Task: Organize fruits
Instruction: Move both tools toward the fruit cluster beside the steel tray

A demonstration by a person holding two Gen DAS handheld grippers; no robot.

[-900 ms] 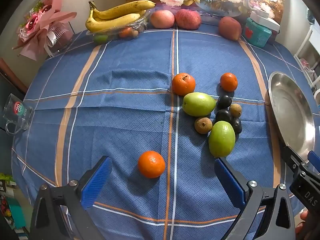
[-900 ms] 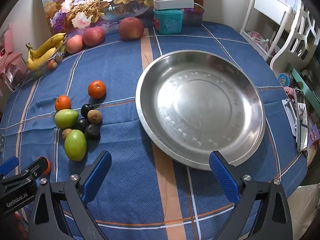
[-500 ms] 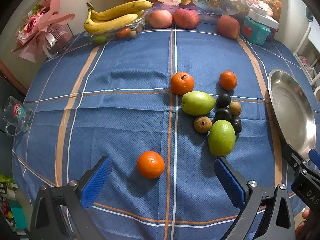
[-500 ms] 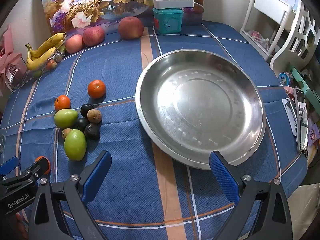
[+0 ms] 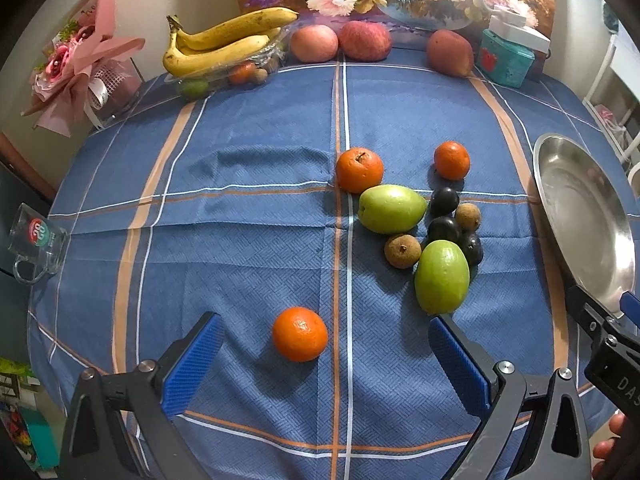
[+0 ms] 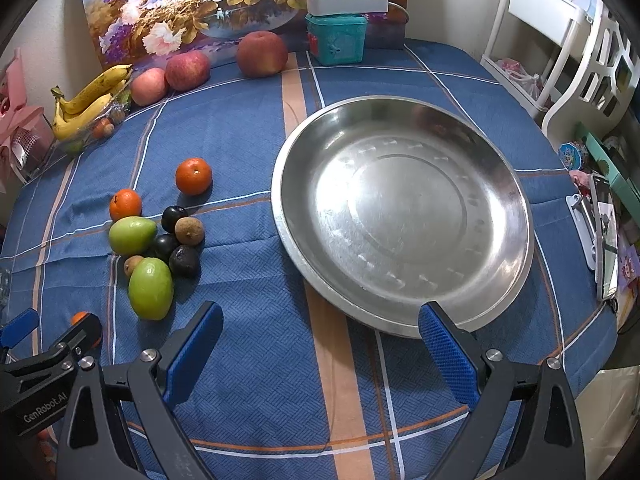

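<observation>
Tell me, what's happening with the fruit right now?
Left gripper open, lone orange between its fingers, untouched. Right gripper open, empty, near metal dish. Dish holds nothing yet. Nothing in the way.

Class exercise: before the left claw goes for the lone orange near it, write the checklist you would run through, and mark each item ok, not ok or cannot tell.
1. Left claw open, nothing in it: ok.
2. Lone orange lies between its fingers' line, apart from other fruit: ok.
3. Pan free of fruit: ok.
4. Right claw open, clear of the orange: ok.
5. Cloth flat around the orange: ok.
6. Orange's firmness: cannot tell.
</observation>
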